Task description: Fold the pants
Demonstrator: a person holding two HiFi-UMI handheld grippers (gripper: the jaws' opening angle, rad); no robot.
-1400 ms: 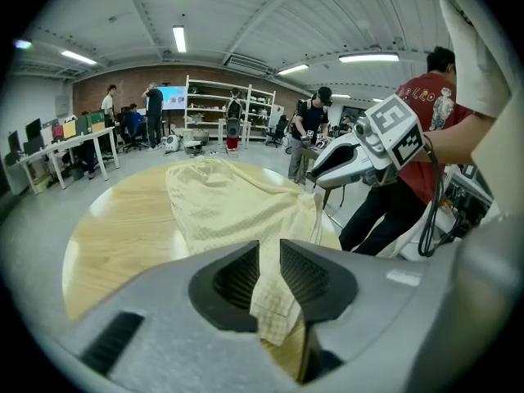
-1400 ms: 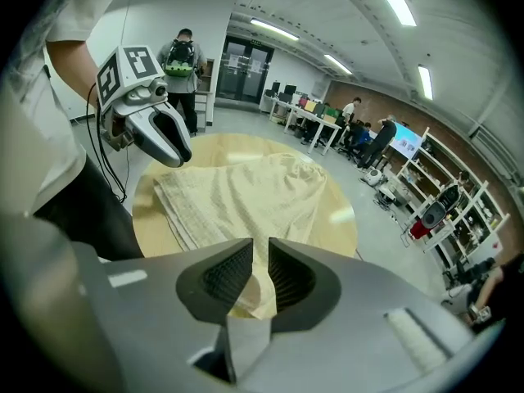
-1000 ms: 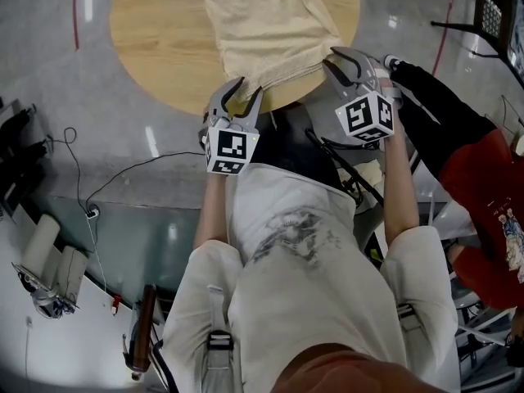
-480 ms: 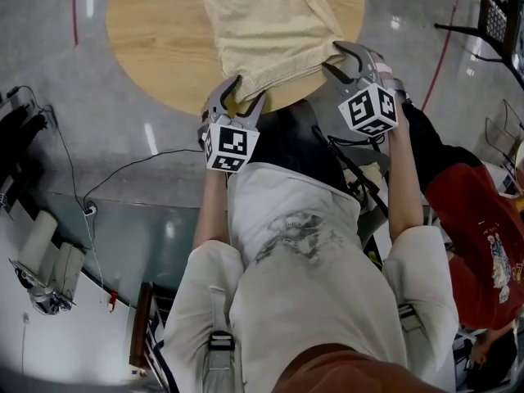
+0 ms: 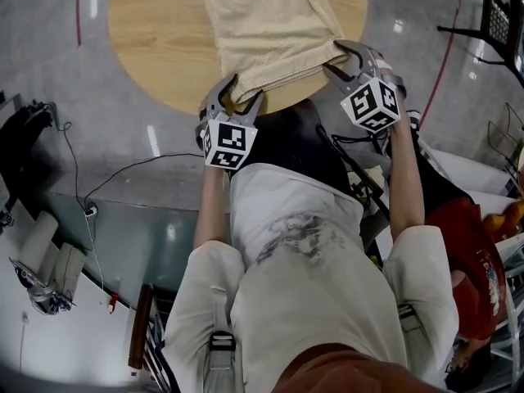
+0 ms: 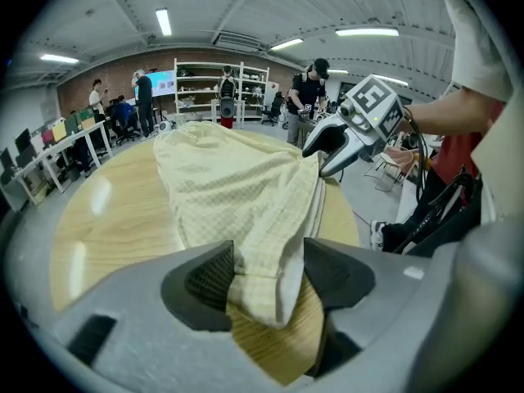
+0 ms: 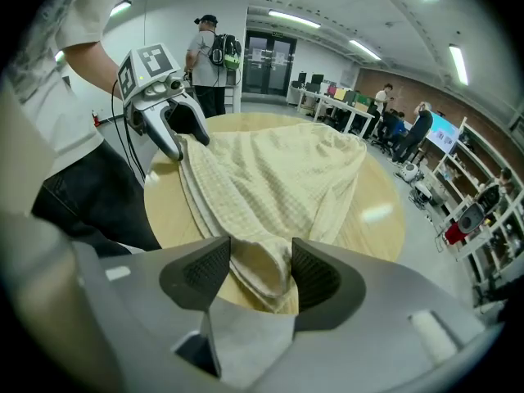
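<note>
Pale yellow pants (image 5: 270,31) lie folded lengthwise on the round wooden table (image 5: 155,47), their near hem at the table's front edge. My left gripper (image 5: 240,88) sits at the hem's left corner. Its jaws stand wide, and the cloth corner (image 6: 262,281) lies loosely between the pads (image 6: 209,281), with a gap on the right side. My right gripper (image 5: 342,58) is at the hem's right corner, open, with a fold of cloth (image 7: 262,268) resting between its pads (image 7: 315,277). Each gripper shows in the other's view: the right gripper (image 6: 327,150) and the left gripper (image 7: 184,129).
A person in red (image 5: 475,277) stands at the lower right beside a black rack (image 5: 499,15). A cable (image 5: 123,174) runs over the grey floor on the left. Further back are desks, shelves (image 6: 217,88) and people, one with a backpack (image 7: 209,47).
Both grippers have sunk a little toward the table's front edge, with the hem between their jaws. The person in red has moved away toward the lower right.
</note>
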